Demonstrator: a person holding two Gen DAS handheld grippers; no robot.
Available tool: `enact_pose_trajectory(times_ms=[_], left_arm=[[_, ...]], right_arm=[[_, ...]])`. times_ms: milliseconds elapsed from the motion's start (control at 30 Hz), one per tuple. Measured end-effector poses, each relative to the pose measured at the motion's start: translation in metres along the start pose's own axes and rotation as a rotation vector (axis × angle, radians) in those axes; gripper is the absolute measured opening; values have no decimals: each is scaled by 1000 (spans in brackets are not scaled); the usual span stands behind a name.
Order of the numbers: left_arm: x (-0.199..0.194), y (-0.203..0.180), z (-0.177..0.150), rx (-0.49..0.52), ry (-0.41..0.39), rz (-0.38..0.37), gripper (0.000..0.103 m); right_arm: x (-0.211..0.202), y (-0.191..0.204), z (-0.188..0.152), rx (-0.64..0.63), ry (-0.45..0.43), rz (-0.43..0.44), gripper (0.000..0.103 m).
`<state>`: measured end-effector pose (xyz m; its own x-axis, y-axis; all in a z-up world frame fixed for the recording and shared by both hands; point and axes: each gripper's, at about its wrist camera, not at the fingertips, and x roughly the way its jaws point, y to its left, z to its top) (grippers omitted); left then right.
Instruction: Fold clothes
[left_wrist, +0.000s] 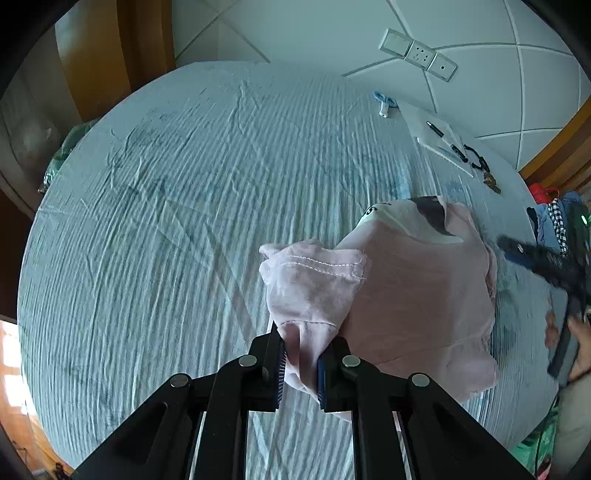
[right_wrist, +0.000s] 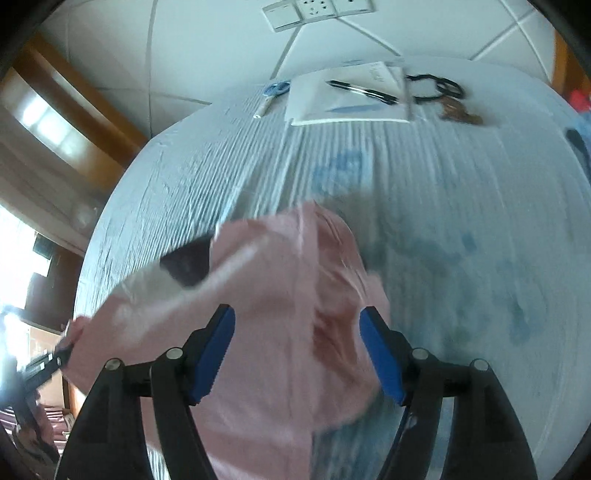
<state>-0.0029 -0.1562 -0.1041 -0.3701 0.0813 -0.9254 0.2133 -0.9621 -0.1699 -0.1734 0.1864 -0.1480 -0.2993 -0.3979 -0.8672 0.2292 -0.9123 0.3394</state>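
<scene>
Pink garment (left_wrist: 417, 295) lying bunched on bed sheet (left_wrist: 166, 221), toward right side of left wrist view; dark printed patch with white area visible at far end. One hemmed fold, stitched seam showing, drawn up off sheet and pinched in left gripper (left_wrist: 300, 363), jaws clamped on cloth with fabric filling gap between blue pads. Remainder of garment trailing down and right onto sheet.

Right gripper (right_wrist: 297, 350) poised over same garment (right_wrist: 266, 295), jaws spread wide, blue pads (right_wrist: 216, 354) well apart, nothing between them; contact with cloth below cannot be told owing to blur. Same tool seen blurred at right edge of left wrist view (left_wrist: 546, 266), gripped by hand (left_wrist: 580, 339).

Sheet pale blue, ribbed, creased, faint blue printing near centre. At far edge of bed, near panelled white wall: scissors (right_wrist: 273, 92) with blue handles, white papers (right_wrist: 347, 99) carrying black pens (right_wrist: 364, 90), black cord with keys (right_wrist: 450, 99) just beside papers. Items all well apart from garment. Socket and switch plates (left_wrist: 417, 53) on wall above. Heap of other clothing (left_wrist: 554, 218), checked and blue pieces among it, at right edge of bed in left wrist view. Wooden trim at both sides of room.
</scene>
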Motion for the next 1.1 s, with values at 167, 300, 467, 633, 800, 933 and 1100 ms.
enact_pose_trajectory(times_ms=[167,300,467,633,800,933,1100], left_arm=[[10,3,-2,-12,24,-7,13],[8,0,-9,1,37,-28,13],[-12,-2,-21,26,54,-94,14],[-41,-8,-25,52,61,-155,36],[-67,-24,-15,118,0,-149,57],[-60,-37,0,150,-6,-147,61],[-11,-69,14,232,47,-166,62]], right_arm=[[45,8,24,-9,73,-17,70],[61,17,15,-41,143,-16,6],[-16,24,-23,-104,30,-1,5],[-111,-14,-92,-47,-27,-19,5],[-137,-71,-173,99,75,-146,5],[-135,-107,-216,206,157,-231,5],[-147,-127,-235,288,166,-331,22]])
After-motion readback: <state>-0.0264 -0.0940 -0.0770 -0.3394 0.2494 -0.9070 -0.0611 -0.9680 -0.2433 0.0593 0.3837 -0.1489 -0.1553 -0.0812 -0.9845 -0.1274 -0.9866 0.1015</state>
